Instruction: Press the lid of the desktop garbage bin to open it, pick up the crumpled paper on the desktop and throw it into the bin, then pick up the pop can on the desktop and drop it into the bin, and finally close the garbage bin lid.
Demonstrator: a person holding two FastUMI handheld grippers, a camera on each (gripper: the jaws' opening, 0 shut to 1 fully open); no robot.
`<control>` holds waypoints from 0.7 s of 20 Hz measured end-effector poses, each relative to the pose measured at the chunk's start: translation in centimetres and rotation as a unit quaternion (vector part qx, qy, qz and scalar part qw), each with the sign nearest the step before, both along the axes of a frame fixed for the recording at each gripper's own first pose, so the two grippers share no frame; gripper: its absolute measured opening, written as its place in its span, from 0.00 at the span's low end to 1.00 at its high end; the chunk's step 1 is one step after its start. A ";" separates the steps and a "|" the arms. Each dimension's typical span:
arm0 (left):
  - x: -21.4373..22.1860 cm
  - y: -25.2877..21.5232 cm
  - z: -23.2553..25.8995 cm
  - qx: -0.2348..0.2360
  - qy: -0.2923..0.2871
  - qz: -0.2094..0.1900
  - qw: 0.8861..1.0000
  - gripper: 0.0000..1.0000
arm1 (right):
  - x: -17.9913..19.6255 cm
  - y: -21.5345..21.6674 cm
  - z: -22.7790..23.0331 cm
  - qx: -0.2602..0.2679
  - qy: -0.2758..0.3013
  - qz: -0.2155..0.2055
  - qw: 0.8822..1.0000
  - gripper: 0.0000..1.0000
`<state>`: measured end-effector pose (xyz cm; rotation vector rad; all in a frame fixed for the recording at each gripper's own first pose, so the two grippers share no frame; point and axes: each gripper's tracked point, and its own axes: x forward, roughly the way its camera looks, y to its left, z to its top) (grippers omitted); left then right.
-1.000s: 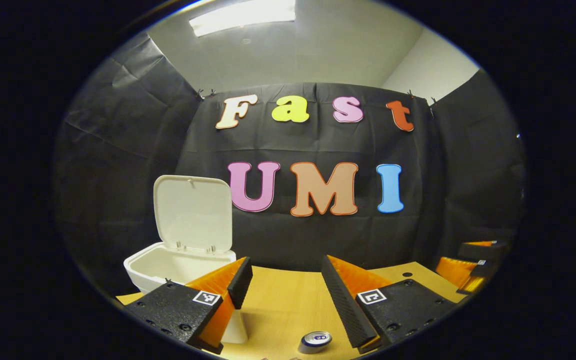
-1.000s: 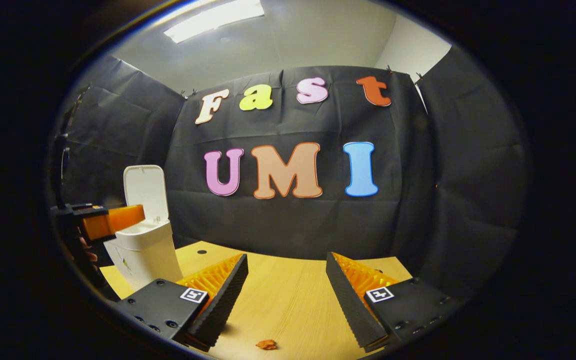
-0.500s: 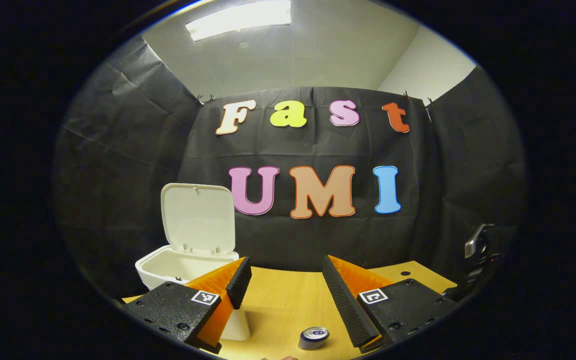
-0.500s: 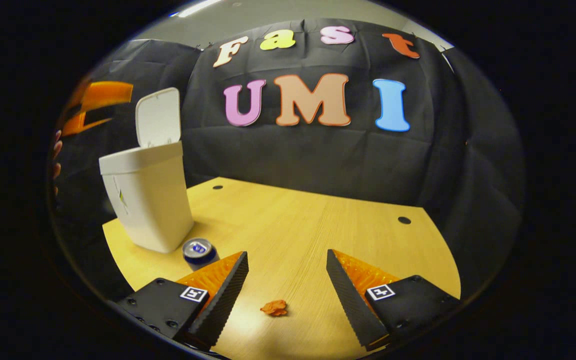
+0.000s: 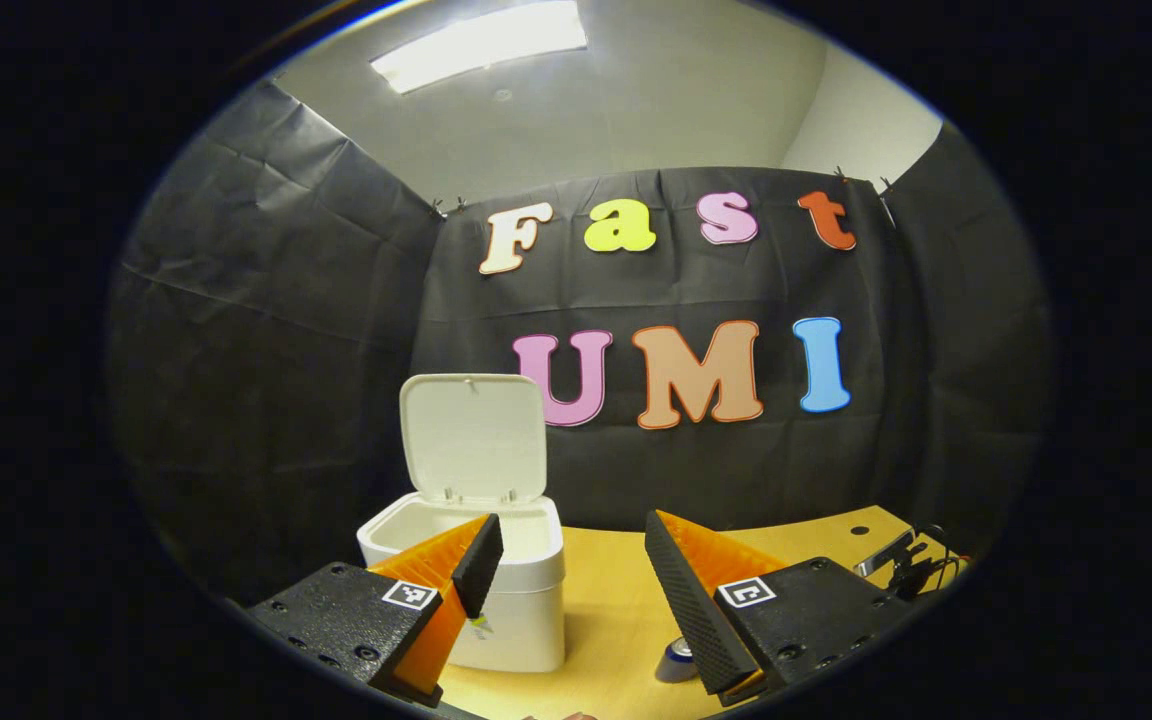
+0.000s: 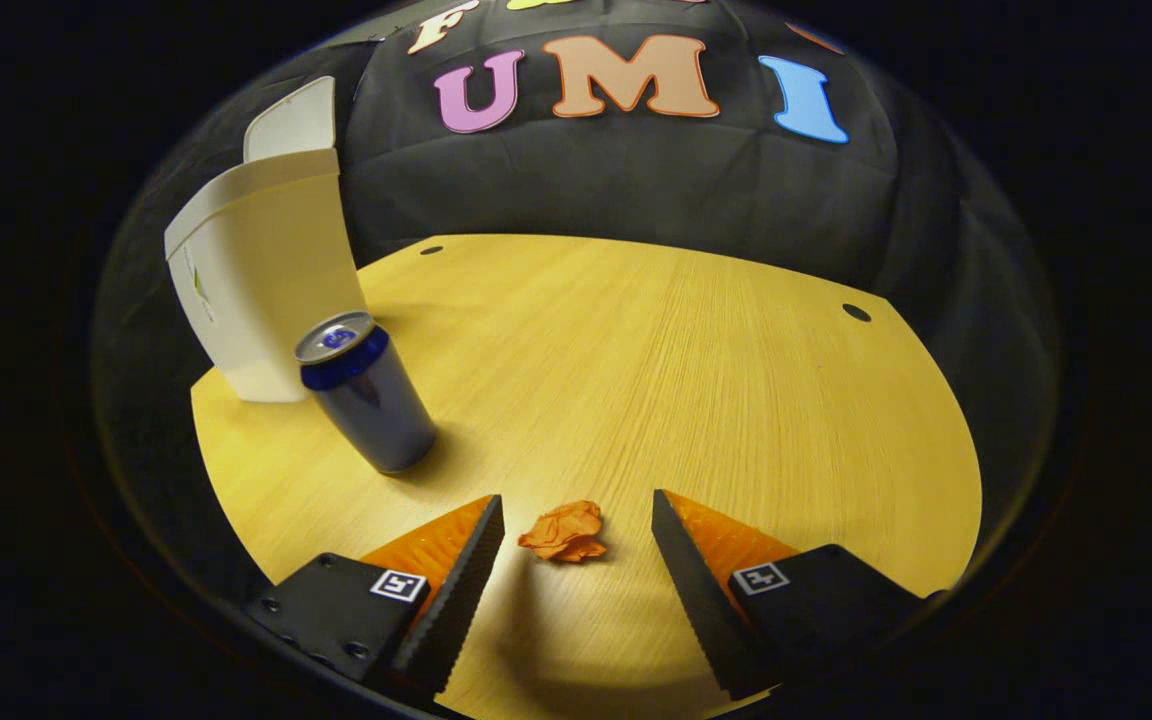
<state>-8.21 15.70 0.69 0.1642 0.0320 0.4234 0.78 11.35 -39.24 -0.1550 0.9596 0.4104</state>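
The white garbage bin (image 5: pixel 501 610) stands on the wooden table with its lid (image 5: pixel 474 435) raised upright; it is also at the left of the right gripper view (image 6: pixel 256 290). My left gripper (image 5: pixel 571 565) hangs open above the table, just right of the bin. A dark blue pop can (image 6: pixel 366 395) stands upright in front of the bin; its top peeks out by the left gripper's right finger (image 5: pixel 678 660). A small crumpled orange paper (image 6: pixel 564 532) lies on the table between the fingertips of my open right gripper (image 6: pixel 576 520), untouched by them.
The wooden table (image 6: pixel 656 360) has two small dark holes near its far edge (image 6: pixel 856 312). Black cloth walls close in the back and sides. Part of the other gripper's rig (image 5: pixel 901 565) shows at the table's right edge in the left gripper view.
My right gripper has tilted down and come low over the table, bringing the crumpled paper between its fingers. The left gripper view has swung left, so the bin sits nearer its middle.
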 end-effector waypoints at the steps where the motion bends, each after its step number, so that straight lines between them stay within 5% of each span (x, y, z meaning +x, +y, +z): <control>1: -0.4 0.4 0.0 0.004 0.001 0.007 1.000 0.86 | 0.0 0.0 -0.5 -0.003 0.002 0.002 1.000 0.93; 3: -1.0 1.0 0.1 0.008 0.004 0.016 1.000 0.86 | 0.1 0.1 -1.3 -0.012 0.006 0.010 1.000 0.84; 4: -1.2 1.1 0.1 0.008 0.005 0.018 1.000 0.86 | 0.1 -0.1 -2.1 -0.023 0.009 0.010 1.000 0.70; 6: -1.4 1.2 0.1 0.008 0.007 0.021 1.000 0.87 | -0.1 -0.2 -2.1 -0.023 0.017 0.012 1.000 0.28; 8: -1.5 1.3 0.1 0.006 0.007 0.022 1.000 0.87 | -0.1 -0.2 -1.9 -0.024 0.021 0.011 0.999 0.07; 14: -2.0 2.0 0.6 0.003 0.002 0.028 1.000 0.86 | 2.0 1.9 4.0 0.026 -0.035 0.016 0.999 0.04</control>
